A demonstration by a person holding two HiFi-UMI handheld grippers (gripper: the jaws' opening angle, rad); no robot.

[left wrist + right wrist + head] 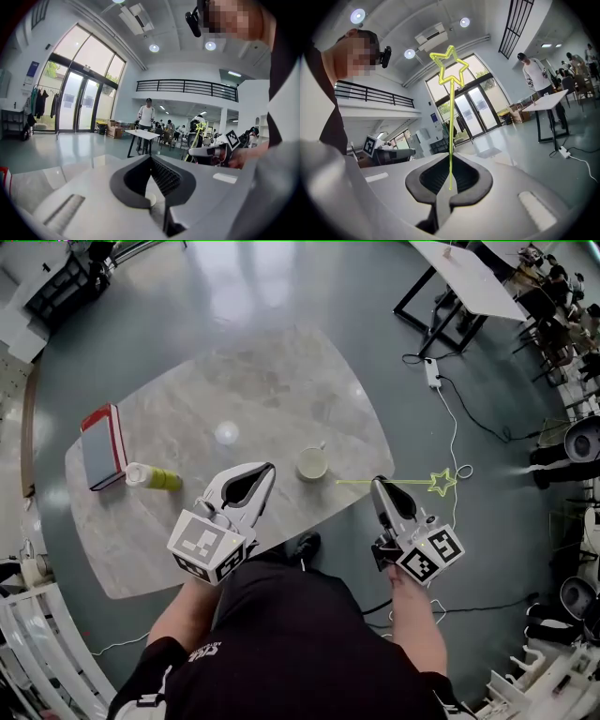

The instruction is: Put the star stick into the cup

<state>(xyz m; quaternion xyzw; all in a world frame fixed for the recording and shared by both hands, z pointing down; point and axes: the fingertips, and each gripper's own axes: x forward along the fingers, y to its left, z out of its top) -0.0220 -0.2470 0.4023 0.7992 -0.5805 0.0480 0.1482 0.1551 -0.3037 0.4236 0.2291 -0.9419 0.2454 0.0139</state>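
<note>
A pale green cup (312,464) stands upright on the marble table (234,381), near its front right edge. My right gripper (377,484) is shut on the thin yellow star stick (412,482), just right of the cup. The stick lies about level, its plain end toward the cup and its star (441,482) out over the floor. In the right gripper view the stick (450,126) rises from between the closed jaws (450,154) to the star (449,65). My left gripper (270,468) hovers left of the cup, shut and empty (150,157); the cup's rim (151,199) shows through its jaw gap.
A red-edged book (101,446) and a yellow-green bottle (155,477) on its side lie at the table's left end. A small white disc (226,433) sits mid-table. On the floor to the right are a power strip (432,371) and a white cable (454,442).
</note>
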